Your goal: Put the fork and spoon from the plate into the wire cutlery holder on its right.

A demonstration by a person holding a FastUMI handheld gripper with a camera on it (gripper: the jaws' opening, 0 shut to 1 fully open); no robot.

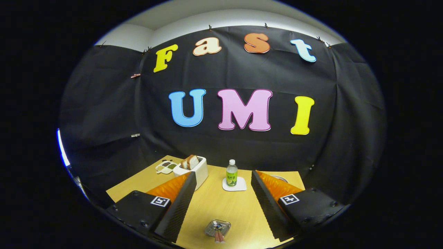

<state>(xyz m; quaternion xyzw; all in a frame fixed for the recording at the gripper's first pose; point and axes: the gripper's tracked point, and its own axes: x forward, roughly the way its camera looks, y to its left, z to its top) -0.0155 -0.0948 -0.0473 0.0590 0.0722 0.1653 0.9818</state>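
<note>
Pale wood grain covers the table (214, 207). At its far left lies a small divided dish (165, 167), and beside it stands a white toaster (193, 170) with bread slices upright in its slots. A clear bottle (232, 173) with a green label stands on a white square coaster (234, 184). The gripper (223, 204) hovers with its ribbed fingers (180, 204) spread wide, holding nothing. Between them, near their base, sits a small glassy square plate (217, 228); reddish handles (219, 237) point back toward the gripper.
</note>
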